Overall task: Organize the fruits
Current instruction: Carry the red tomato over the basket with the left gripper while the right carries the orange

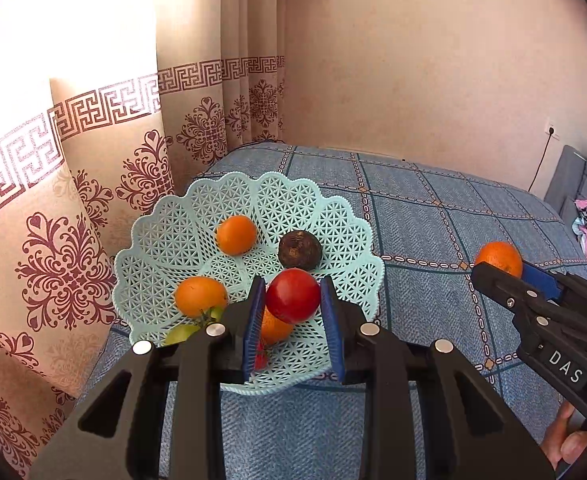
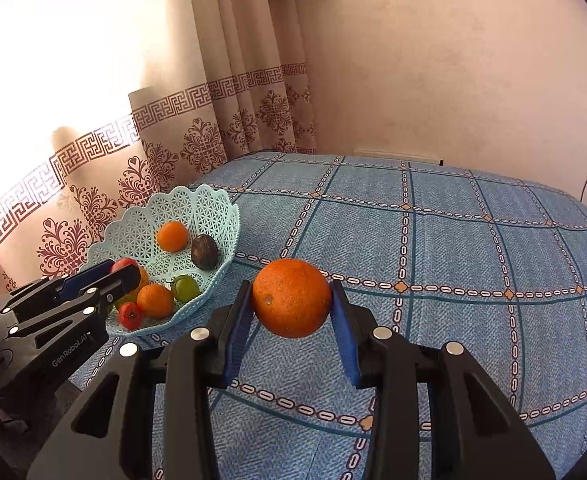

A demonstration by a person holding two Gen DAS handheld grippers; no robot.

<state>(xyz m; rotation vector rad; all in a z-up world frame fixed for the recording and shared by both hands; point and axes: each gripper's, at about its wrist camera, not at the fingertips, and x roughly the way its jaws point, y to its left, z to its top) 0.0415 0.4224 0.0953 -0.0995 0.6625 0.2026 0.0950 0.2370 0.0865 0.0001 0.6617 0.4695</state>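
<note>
Sunlight is washing curtains (image 2: 197, 120) behind a blue checked bed (image 2: 453, 240); right gripper (image 2: 291, 320) is clenching an orange (image 2: 291, 298), left gripper (image 1: 292, 312) clasping a red fruit (image 1: 292, 295) above the basket (image 1: 333, 216) at ten o'clock.

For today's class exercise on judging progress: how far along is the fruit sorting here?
Nearly done. The basket already holds two oranges, a dark fruit, green ones and a small red one. In hand: the left claw grips a red fruit over the basket; the right claw carries an orange above the bed. Left: dropping both in.

Sunlit bedroom corner

Patterned beige curtains (image 2: 197, 136) glow with daylight beside a pink wall (image 2: 433, 60); a blue checked bedspread (image 2: 453, 260) covers the bed.
</note>
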